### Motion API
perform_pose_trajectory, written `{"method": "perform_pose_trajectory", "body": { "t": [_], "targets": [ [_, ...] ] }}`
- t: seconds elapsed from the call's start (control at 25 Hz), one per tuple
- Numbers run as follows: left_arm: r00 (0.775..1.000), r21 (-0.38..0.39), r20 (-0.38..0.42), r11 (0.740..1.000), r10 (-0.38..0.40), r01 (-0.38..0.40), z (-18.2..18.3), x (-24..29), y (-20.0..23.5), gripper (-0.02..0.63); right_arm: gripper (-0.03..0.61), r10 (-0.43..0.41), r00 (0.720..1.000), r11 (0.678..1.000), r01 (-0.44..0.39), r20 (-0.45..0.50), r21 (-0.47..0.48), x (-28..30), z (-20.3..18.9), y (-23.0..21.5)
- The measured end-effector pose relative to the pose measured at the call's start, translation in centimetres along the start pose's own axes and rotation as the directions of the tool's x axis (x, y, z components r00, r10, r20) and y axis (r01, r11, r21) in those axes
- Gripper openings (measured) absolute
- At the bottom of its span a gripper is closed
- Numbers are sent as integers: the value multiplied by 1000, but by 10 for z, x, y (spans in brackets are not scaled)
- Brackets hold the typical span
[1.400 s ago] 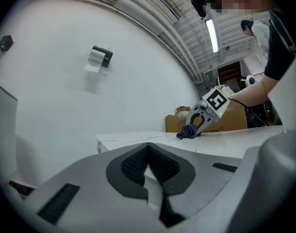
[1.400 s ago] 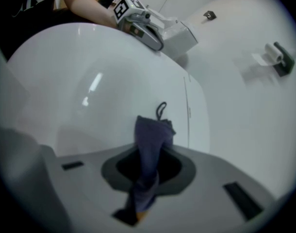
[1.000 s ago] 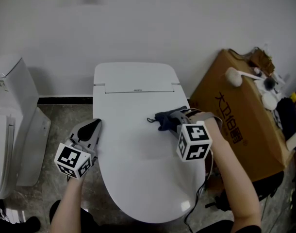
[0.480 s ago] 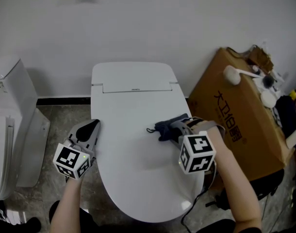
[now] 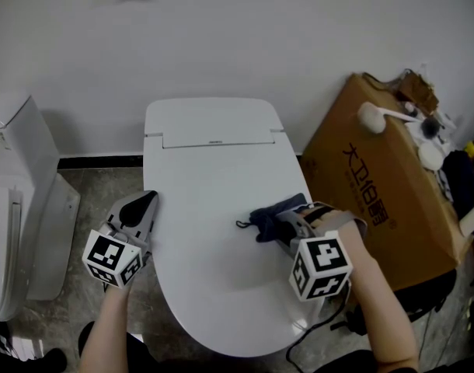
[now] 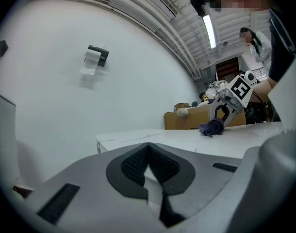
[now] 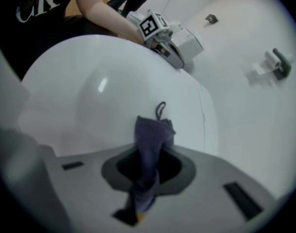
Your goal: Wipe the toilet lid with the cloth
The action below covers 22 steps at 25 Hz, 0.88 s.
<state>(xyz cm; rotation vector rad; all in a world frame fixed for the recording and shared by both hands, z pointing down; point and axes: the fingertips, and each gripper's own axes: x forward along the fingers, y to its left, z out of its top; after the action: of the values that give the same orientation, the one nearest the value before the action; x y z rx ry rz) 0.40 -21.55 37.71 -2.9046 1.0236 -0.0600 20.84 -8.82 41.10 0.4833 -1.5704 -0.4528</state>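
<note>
The white toilet lid (image 5: 214,208) lies shut in the middle of the head view. A dark blue cloth (image 5: 270,217) rests on the lid's right side, and my right gripper (image 5: 282,225) is shut on it. In the right gripper view the cloth (image 7: 153,140) runs up from between the jaws onto the lid (image 7: 119,96). My left gripper (image 5: 144,203) hovers at the lid's left edge, shut, with nothing in it. From the left gripper view the cloth (image 6: 212,127) and the right gripper (image 6: 224,114) show far across the lid (image 6: 196,137).
A brown cardboard box (image 5: 369,185) stands right of the toilet with brushes (image 5: 388,119) on top. A white appliance (image 5: 19,200) stands at the left. The white wall (image 5: 221,37) is behind, with a paper holder (image 6: 95,57) on it.
My right gripper has dragged the cloth down the lid toward its front edge. The left gripper has hardly moved.
</note>
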Motion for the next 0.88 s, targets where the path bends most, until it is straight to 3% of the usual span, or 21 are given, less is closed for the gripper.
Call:
{"method": "perform_pose_trajectory", "body": {
  "t": [0.88],
  "targets": [
    [1000,-7,13,1000,-1,1,1,1,2,15,63,70,997,995,-71,13,68,-51,13,75]
  ]
}}
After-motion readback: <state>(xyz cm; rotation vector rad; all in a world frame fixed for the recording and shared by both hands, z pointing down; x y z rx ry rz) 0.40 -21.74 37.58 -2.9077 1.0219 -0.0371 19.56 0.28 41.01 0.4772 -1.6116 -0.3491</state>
